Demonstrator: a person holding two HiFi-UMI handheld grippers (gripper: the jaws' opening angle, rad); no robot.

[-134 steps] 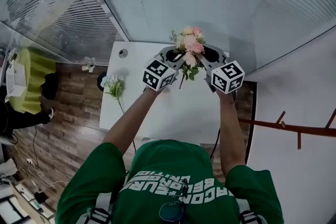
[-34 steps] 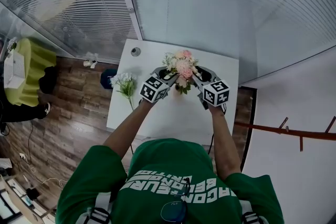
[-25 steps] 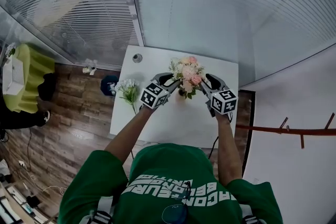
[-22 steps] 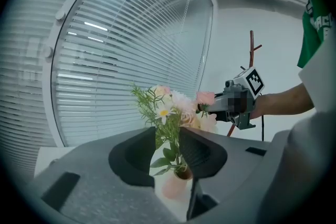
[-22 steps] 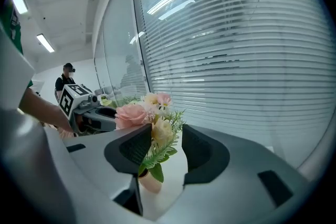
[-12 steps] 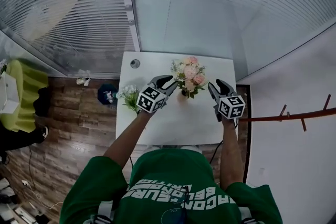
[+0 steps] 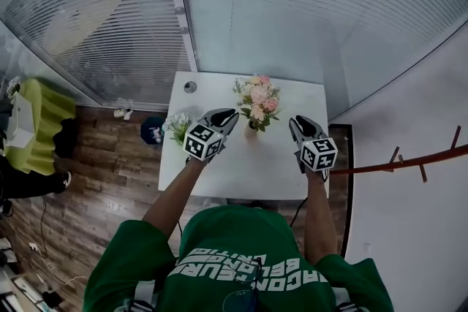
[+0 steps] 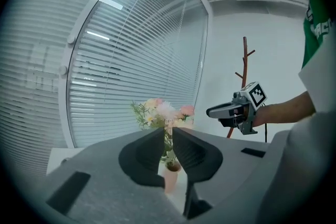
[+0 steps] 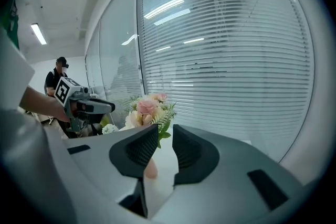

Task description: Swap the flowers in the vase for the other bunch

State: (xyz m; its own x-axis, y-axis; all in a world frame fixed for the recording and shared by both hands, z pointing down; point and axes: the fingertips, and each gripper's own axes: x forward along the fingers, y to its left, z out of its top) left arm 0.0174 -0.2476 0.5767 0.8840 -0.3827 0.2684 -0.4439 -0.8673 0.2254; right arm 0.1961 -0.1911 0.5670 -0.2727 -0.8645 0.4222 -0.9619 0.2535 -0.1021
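Note:
A pink and cream bunch point(image 7: 256, 93) stands in a small pinkish vase point(image 7: 251, 126) on the white table point(image 7: 248, 164). The white bunch point(image 7: 175, 124) lies at the table's left edge. My left gripper point(image 7: 232, 113) hangs just left of the vase, apart from it. My right gripper point(image 7: 295, 122) hangs to the vase's right, further off. Both pairs of jaws have just been closing and stand at a narrow gap with nothing between them. The bunch point(image 8: 163, 112) and vase point(image 8: 171, 176) show beyond my left gripper point(image 8: 168, 134); the bunch point(image 9: 149, 107) also shows past my right gripper point(image 9: 165, 136).
A small round fitting point(image 7: 190, 87) sits at the table's far left corner. Glass walls with blinds point(image 7: 292, 4) stand behind the table. A wooden coat rack point(image 8: 243, 71) stands by the right wall. A person point(image 9: 55, 78) stands far off behind the glass.
Both grippers have pulled back from the pink bunch, which now stands alone in the vase. Their jaws have narrowed. The right gripper moved out to the right.

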